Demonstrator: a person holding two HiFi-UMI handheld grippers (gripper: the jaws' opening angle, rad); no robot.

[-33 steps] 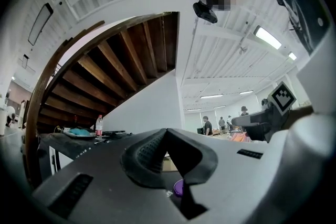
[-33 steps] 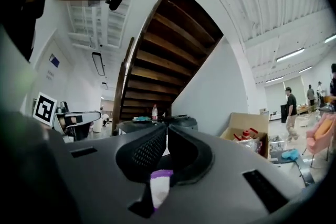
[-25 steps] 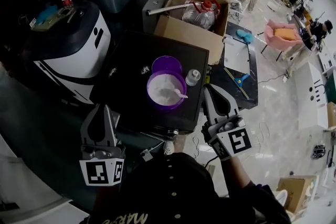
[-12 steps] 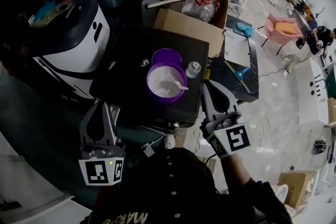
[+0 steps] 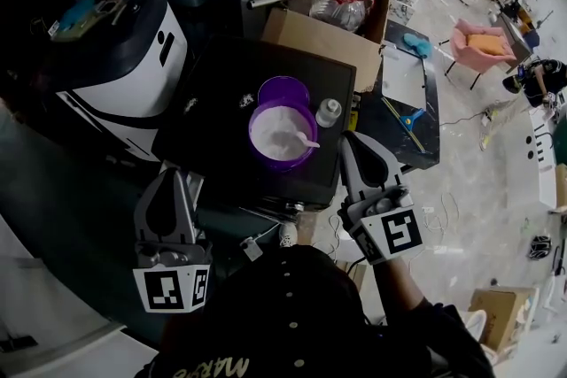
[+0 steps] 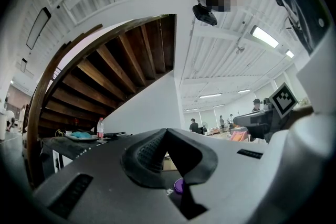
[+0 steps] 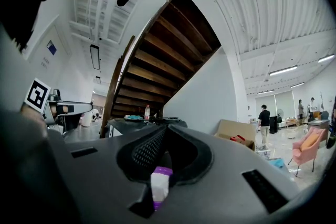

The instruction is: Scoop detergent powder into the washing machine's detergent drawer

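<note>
Purple powder tub [image 5: 276,146], scoop [image 5: 299,139] inside, just left of right gripper [image 5: 348,142]

Glossy purple plastic tub [image 5: 253,148], grainy white powder [image 5: 273,142], matt black machine top [image 5: 213,133], brown cardboard box [image 5: 310,44]

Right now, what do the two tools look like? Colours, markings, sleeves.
Both match: the left tool and right tool are grey, wedge-shaped bodies tapering to a point, with dark textured pads inside. Each carries a white cube with black square markers at its rear end: left cube, right cube. The person wears a dark top with small pale studs and a dark right sleeve.
</note>
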